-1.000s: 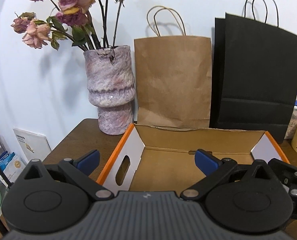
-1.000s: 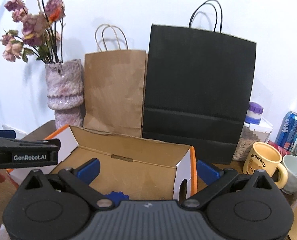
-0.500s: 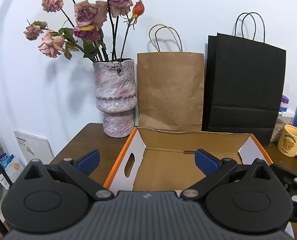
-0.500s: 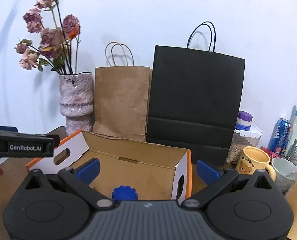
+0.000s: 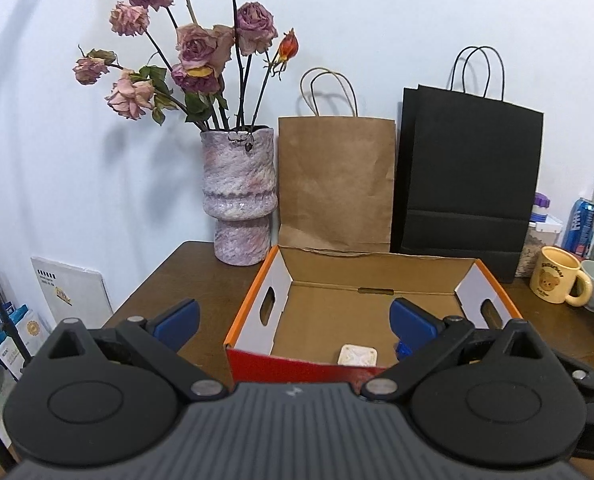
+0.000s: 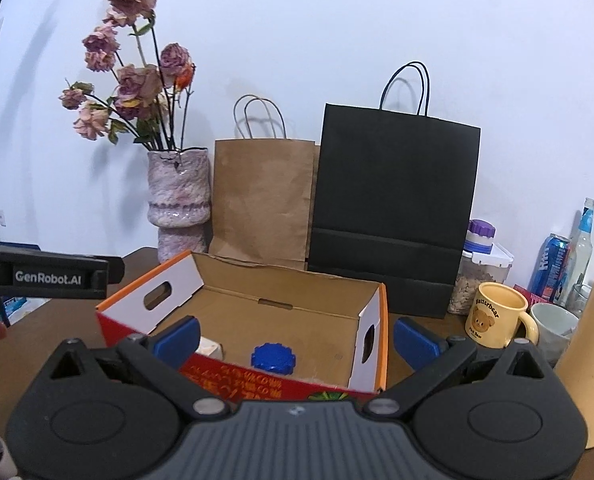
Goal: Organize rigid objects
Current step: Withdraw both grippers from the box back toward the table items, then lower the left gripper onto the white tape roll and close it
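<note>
An open cardboard box (image 5: pixel 253 312) with orange rims and a red front stands on the brown table; it also shows in the right wrist view (image 6: pixel 383 320). Inside lie a cream square object (image 5: pixel 357 356), seen too in the right wrist view (image 6: pixel 211 347), and a blue round ridged object (image 6: pixel 273 357). My left gripper (image 5: pixel 293 318) is open and empty, just in front of the box. My right gripper (image 6: pixel 295 336) is open and empty, at the box's near right.
A vase of dried roses (image 5: pixel 239 196), a brown paper bag (image 5: pixel 335 184) and a black paper bag (image 5: pixel 469 176) stand behind the box. A yellow bear mug (image 6: pixel 497 314), a white cup (image 6: pixel 553 322), a jar, a can and a bottle stand at the right. A tan cylinder (image 6: pixel 593 344) is near right.
Both grippers have pulled back and up from the box. The box's front wall and the cream and blue objects inside have come into view. Both stay open.
</note>
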`<action>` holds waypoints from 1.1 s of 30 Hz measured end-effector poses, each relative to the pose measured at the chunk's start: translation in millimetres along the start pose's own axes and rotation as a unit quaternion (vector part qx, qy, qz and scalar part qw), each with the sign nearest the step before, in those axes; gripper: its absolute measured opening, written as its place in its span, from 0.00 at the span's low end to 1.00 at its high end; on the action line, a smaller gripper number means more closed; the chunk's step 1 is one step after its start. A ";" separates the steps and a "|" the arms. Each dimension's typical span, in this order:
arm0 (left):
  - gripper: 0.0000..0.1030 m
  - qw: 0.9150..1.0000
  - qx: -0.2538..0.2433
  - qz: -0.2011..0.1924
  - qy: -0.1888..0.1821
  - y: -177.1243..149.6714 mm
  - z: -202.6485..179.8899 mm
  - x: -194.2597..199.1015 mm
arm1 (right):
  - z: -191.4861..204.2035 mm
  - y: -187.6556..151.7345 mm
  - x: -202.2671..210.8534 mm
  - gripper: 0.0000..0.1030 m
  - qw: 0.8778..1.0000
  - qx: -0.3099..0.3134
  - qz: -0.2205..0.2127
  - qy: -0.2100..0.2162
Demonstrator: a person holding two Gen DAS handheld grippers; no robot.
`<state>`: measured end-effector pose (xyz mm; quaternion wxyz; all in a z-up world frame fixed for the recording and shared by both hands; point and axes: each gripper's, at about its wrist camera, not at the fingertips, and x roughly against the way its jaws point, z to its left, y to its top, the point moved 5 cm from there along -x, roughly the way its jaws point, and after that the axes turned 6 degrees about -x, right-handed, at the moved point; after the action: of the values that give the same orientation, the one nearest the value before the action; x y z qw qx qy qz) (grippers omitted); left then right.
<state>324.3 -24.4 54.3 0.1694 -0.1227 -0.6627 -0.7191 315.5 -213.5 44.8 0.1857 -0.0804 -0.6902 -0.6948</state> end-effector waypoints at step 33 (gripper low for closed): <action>1.00 0.999 -0.016 0.040 -0.015 -98.2 40.7 105.5 | 41.2 -92.0 81.1 1.00 0.998 0.000 0.061 0.025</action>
<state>186.1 13.9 10.8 0.1856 -0.1627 -0.6479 -0.7206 201.2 -186.8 -9.4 0.2449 -0.1049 -0.6793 -0.6838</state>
